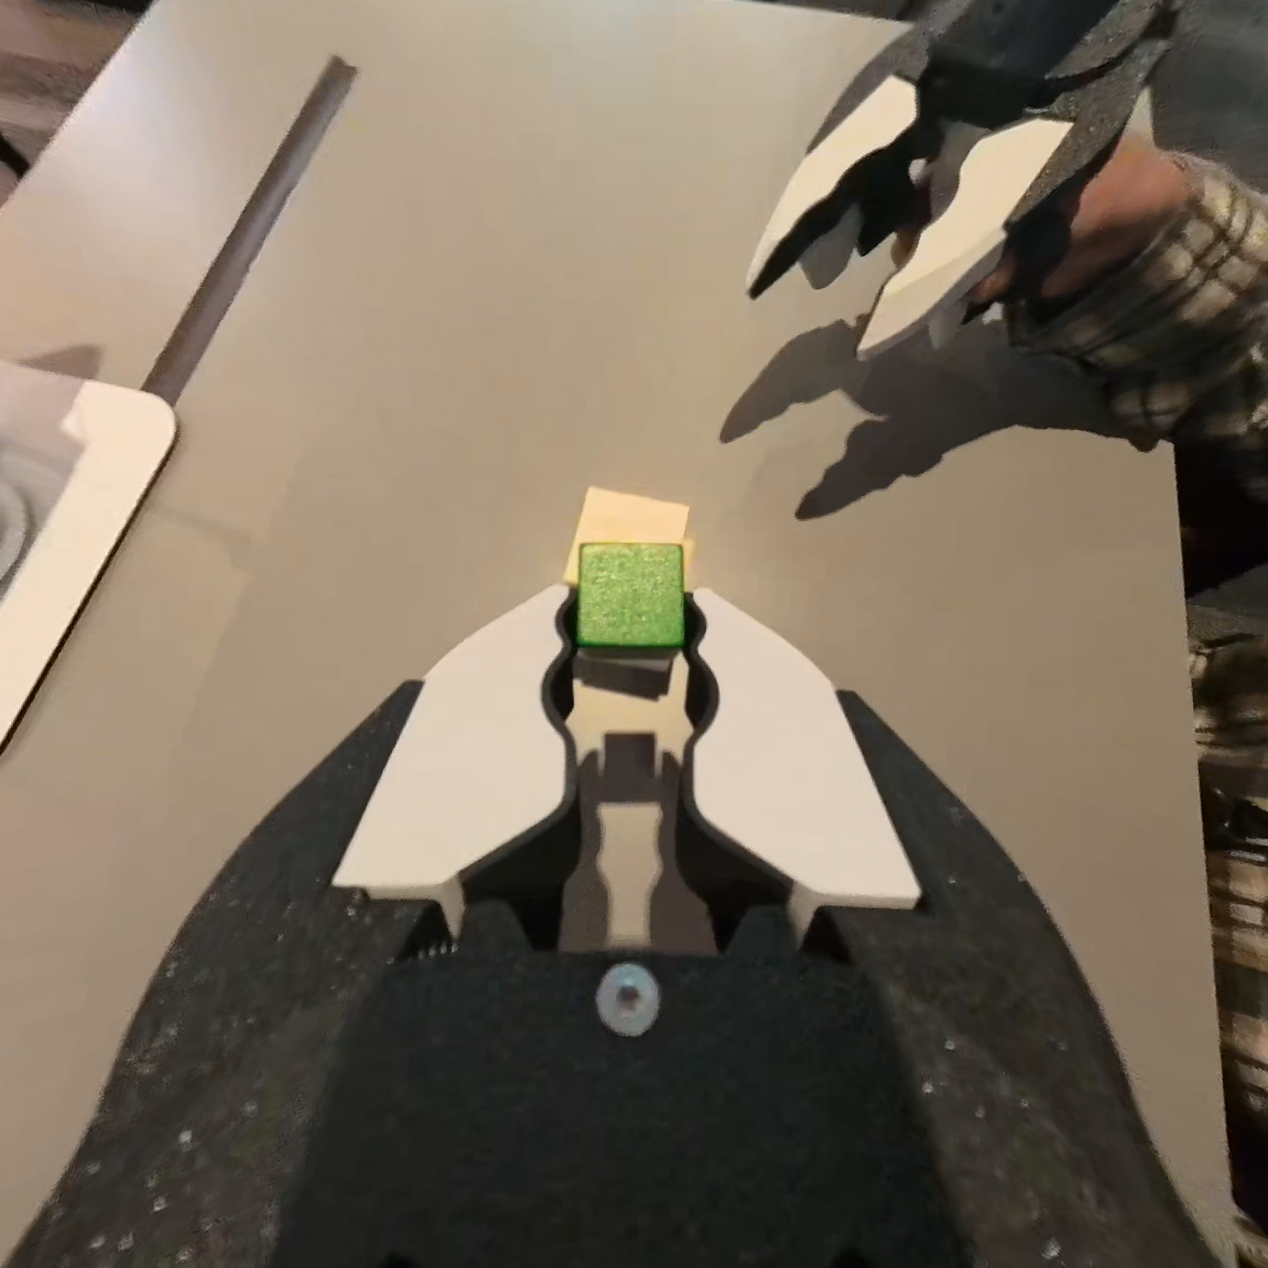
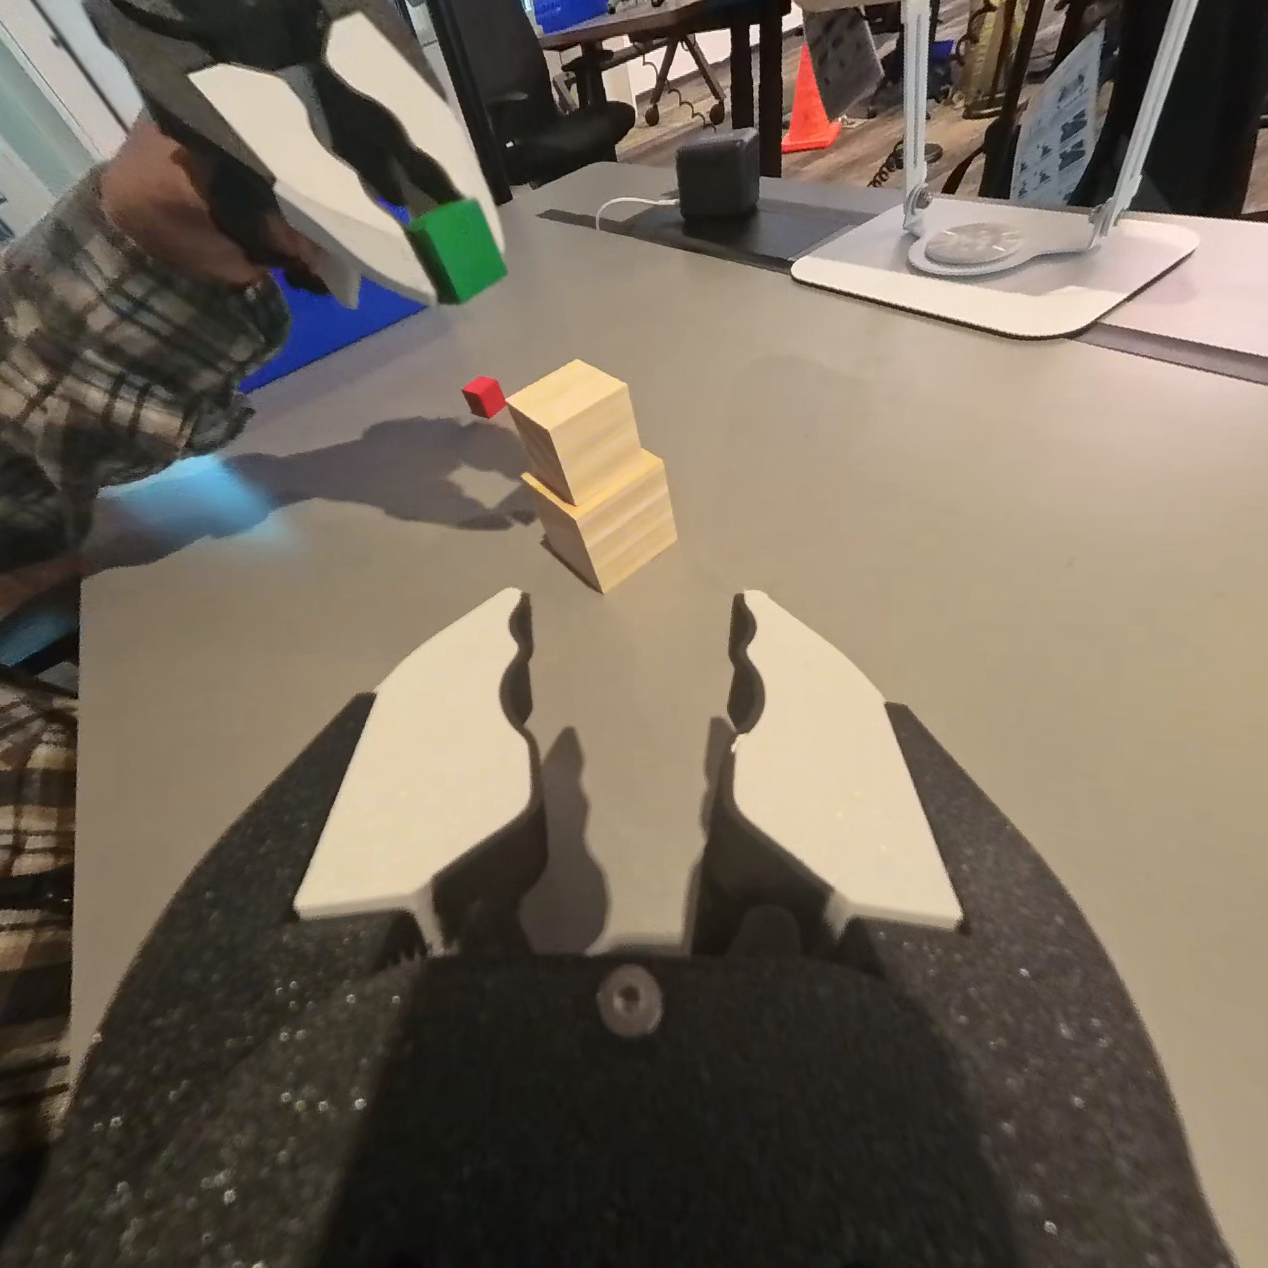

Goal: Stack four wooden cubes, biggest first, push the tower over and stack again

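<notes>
Two pale wooden cubes stand stacked on the grey table (image 2: 892,549): the bigger one (image 2: 611,525) below, a smaller one (image 2: 573,432) on top, turned a little. A tiny red cube (image 2: 484,396) lies on the table just behind them. My left gripper (image 1: 631,593) is shut on a green cube (image 1: 631,595) and holds it in the air above the stack, whose pale top (image 1: 631,521) shows just beyond the green cube. It also shows in the right wrist view (image 2: 456,250) with the green cube (image 2: 456,250). My right gripper (image 2: 631,604) is open and empty, low in front of the stack.
A white stand base (image 2: 995,274) with a metal lamp arm sits at the far right. A dark box (image 2: 717,171) with a white cable rests on a black mat at the far edge. A person's plaid sleeve (image 2: 123,384) is at the left.
</notes>
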A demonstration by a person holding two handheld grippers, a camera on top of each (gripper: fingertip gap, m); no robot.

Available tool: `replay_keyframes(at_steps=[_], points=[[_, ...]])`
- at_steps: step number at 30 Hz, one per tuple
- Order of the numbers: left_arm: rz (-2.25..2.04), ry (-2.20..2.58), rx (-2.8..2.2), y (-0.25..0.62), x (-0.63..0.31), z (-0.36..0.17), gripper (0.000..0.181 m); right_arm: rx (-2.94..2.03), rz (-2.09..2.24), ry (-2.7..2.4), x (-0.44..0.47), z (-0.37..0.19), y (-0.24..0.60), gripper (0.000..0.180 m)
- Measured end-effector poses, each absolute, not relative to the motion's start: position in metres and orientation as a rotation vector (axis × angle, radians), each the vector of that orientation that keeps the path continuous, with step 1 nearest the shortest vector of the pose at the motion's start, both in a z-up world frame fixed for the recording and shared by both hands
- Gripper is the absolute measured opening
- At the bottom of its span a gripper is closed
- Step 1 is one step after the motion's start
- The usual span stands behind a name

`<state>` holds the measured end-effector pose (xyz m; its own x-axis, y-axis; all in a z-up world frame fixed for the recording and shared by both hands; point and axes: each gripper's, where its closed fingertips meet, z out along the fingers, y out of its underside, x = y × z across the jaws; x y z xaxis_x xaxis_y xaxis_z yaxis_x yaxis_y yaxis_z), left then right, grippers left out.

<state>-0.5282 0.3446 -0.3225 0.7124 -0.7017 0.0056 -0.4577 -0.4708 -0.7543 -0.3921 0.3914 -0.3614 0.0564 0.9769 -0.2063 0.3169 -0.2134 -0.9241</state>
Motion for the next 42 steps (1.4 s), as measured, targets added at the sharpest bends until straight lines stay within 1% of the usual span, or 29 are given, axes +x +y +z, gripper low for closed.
replay_keyframes(at_steps=[1, 15, 26, 33, 36, 39, 42], points=[[-0.413, 0.894, -2.154, 0.349, -0.523, -0.325, 0.028, -1.624, 1.176, -1.322, -0.392, -0.361, 0.391, 0.054], [-0.492, 1.013, -2.199, 0.371, -0.504, -0.355, 0.029, -1.614, 1.201, -1.347, -0.391, -0.363, 0.388, 0.051], [-0.531, 1.016, -2.189, 0.371, -0.501, -0.357, 0.029, -1.609, 1.208, -1.354, -0.393, -0.363, 0.386, 0.052], [-0.524, 1.002, -2.169, 0.373, -0.501, -0.353, 0.045, -1.611, 1.219, -1.351, -0.393, -0.364, 0.386, 0.053], [-0.493, 0.964, -2.146, 0.372, -0.512, -0.338, 0.064, -1.608, 1.217, -1.353, -0.393, -0.363, 0.386, 0.054], [-0.432, 0.882, -2.104, 0.364, -0.541, -0.317, 0.070, -1.605, 1.219, -1.351, -0.391, -0.362, 0.386, 0.054], [-0.355, 0.763, -2.115, 0.349, -0.587, -0.314, 0.068, -1.603, 1.223, -1.349, -0.391, -0.362, 0.386, 0.054]])
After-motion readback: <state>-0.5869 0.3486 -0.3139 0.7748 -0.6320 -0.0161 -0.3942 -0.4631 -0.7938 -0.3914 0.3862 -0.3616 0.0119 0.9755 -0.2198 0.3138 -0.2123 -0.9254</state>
